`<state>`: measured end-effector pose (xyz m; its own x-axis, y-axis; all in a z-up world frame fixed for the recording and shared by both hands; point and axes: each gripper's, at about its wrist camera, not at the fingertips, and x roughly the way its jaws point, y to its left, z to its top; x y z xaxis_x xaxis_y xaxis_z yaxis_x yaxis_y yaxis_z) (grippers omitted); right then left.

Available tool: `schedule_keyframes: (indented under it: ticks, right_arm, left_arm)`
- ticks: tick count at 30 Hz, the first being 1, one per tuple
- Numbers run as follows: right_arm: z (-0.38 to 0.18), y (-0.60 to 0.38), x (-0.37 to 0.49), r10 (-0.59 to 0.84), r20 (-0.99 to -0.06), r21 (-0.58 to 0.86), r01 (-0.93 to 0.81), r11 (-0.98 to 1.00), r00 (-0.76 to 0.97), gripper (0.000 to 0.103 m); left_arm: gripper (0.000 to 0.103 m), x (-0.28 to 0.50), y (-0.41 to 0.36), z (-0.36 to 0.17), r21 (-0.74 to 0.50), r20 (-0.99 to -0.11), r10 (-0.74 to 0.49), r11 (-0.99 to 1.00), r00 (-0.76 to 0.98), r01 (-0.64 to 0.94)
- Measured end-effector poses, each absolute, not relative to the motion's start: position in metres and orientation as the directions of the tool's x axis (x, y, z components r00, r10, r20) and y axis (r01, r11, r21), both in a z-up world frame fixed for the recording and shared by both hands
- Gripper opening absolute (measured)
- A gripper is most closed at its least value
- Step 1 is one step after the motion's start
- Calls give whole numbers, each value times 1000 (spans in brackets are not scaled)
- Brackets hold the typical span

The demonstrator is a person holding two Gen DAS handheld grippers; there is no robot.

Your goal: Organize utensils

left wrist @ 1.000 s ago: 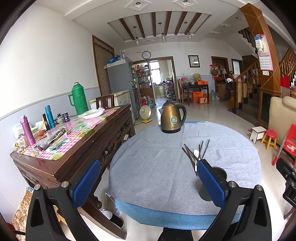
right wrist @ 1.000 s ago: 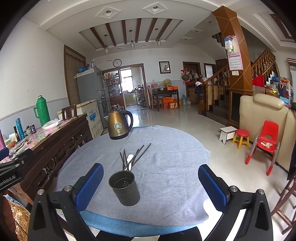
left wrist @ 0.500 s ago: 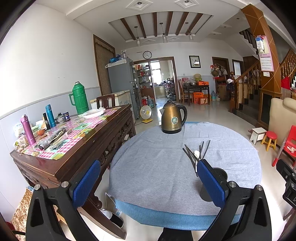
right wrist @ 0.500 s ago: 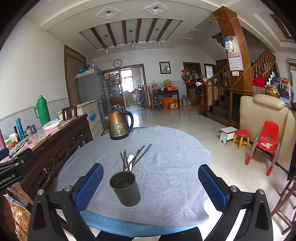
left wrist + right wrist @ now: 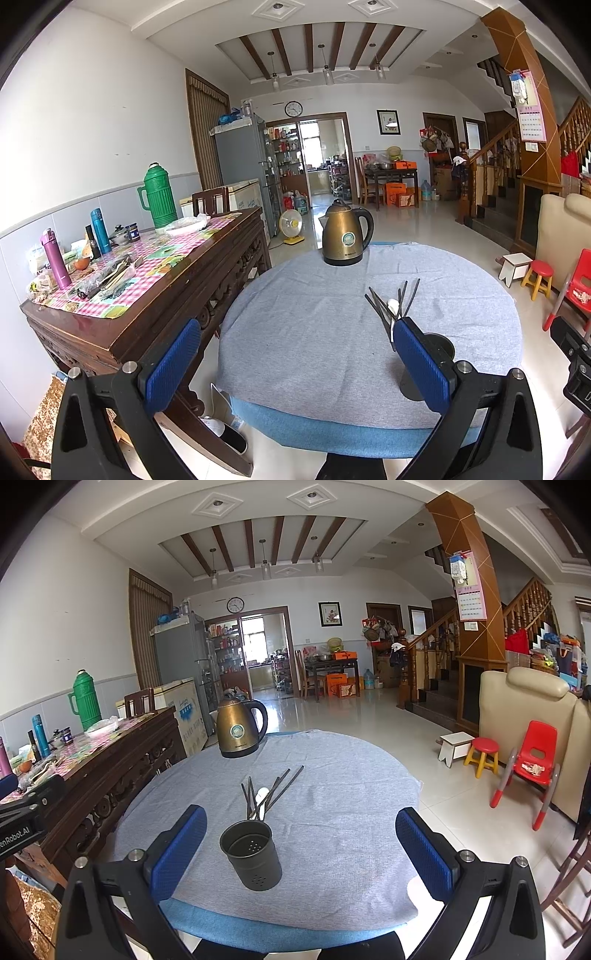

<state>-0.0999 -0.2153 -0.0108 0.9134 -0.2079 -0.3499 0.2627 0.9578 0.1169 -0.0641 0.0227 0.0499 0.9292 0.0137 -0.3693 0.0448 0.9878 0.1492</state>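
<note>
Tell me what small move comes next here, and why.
Probably ease the right hand-held gripper forward over the chopsticks. Both grippers are open and empty, the holder stands empty, and the chopsticks and spoon lie just behind it.

Your two wrist cameras sit low at the near edge of the round table [image 5: 332,849], facing the kettle [image 5: 345,236] across it; the left looks from farther left. Both share kettle and table.

A bronze electric kettle [image 5: 239,726] stands at the far edge of the round table [image 5: 351,830], which wears a grey cloth. To the left, a green thermos [image 5: 158,197] stands at the far end of a wooden sideboard [image 5: 177,291]. A red child's chair [image 5: 532,771] sits on the floor to the right.
</note>
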Motion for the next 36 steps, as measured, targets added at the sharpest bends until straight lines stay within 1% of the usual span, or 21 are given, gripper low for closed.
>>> schedule_keyframes:
  ticks: [20, 26, 33, 35, 36]
  right_arm:
    - [-13, -213, -97, -205, -360, 117, 262, 958, 910, 103]
    - [-20, -219, -83, -186, -396, 135, 257, 957, 899, 103]
    - [-20, -243, -62, -180, -438, 156, 272, 949, 881, 103]
    - [-19, -255, -50, -142, -462, 184, 251, 950, 876, 103]
    - [-20, -263, -39, -104, -480, 211, 229, 950, 871, 103]
  left_arm:
    - [103, -64, 23, 49, 146, -371, 11, 988, 929, 46]
    - [103, -53, 26, 46, 128, -389, 16, 991, 921, 37]
    - [103, -19, 21, 31, 122, -444, 17, 992, 896, 41]
    - [103, -2, 23, 23, 98, -494, -9, 993, 870, 66]
    - [103, 13, 24, 16, 73, -536, -30, 994, 844, 82]
